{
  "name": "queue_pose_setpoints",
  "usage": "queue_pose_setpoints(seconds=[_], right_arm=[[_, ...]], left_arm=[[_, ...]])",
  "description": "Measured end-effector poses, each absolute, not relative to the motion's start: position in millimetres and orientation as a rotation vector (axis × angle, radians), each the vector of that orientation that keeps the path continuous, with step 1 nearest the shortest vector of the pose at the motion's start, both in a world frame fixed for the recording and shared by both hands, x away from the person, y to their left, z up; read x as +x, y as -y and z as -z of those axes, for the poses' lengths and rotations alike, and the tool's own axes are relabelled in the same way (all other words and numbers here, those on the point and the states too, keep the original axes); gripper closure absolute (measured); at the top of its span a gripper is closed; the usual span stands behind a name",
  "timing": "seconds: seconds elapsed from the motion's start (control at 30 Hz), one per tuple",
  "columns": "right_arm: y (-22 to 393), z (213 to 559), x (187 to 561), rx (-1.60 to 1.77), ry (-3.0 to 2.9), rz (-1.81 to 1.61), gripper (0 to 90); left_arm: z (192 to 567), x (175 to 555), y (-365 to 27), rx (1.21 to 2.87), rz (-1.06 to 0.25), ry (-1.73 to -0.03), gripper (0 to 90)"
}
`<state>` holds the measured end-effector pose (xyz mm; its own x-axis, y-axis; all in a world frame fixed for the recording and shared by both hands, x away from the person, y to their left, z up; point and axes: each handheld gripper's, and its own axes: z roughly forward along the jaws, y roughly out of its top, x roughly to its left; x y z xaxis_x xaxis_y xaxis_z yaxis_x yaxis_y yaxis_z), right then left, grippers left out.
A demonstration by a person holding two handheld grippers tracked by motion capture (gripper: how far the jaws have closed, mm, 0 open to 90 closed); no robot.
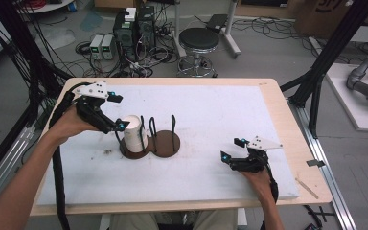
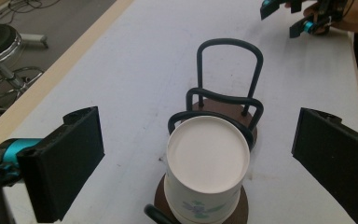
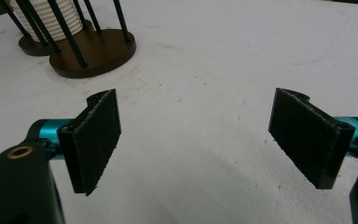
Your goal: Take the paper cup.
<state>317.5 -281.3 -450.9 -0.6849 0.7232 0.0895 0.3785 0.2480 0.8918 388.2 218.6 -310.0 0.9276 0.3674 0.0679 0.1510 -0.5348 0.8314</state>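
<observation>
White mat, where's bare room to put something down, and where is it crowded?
Bare: the white mat behind the cup holder, and the stretch between it and the right gripper. Crowded: the left side, where the left gripper hangs by the paper cup.

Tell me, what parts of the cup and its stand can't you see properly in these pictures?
- Inside of the paper cup: it stands upside down, so its own bottom hides it in the left gripper view.
- Cup's printed pattern: cut off by the bottom edge there; too small in the high view.
- Stand: its base under the cup is covered by the cup.
- Cup in the right gripper view: cut off by the top edge, behind the stand's rods.
</observation>
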Motion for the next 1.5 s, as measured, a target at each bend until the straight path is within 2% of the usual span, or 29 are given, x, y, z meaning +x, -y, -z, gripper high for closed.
queue_pose_setpoints(seconds=[0.37, 0.7, 0.77, 0.8, 1.17, 1.33, 1.5], right_arm=[[281, 451, 318, 1.015, -2.189, -1.414, 17.1], [282, 451, 318, 1.022, -2.191, -1.414, 17.1], [282, 451, 318, 1.022, -2.191, -1.413, 17.1], [281, 451, 318, 1.028, -2.191, -1.415, 17.1], [282, 451, 318, 1.024, -2.192, -1.414, 17.1], [282, 451, 318, 1.021, -2.191, -1.415, 17.1], [282, 451, 318, 1.020, -2.194, -1.416, 17.1]], left_arm=[[317, 400, -195, 2.310, -0.231, -0.284, 2.0], [330, 409, -188, 2.429, -0.224, -0.304, 2.1], [331, 411, -188, 2.438, -0.220, -0.305, 4.1], [331, 411, -187, 2.447, -0.202, -0.289, 13.5], [338, 412, -180, 2.494, -0.177, -0.278, 14.6], [338, 412, -181, 2.497, -0.159, -0.271, 22.6], [338, 411, -181, 2.510, -0.147, -0.260, 26.0]])
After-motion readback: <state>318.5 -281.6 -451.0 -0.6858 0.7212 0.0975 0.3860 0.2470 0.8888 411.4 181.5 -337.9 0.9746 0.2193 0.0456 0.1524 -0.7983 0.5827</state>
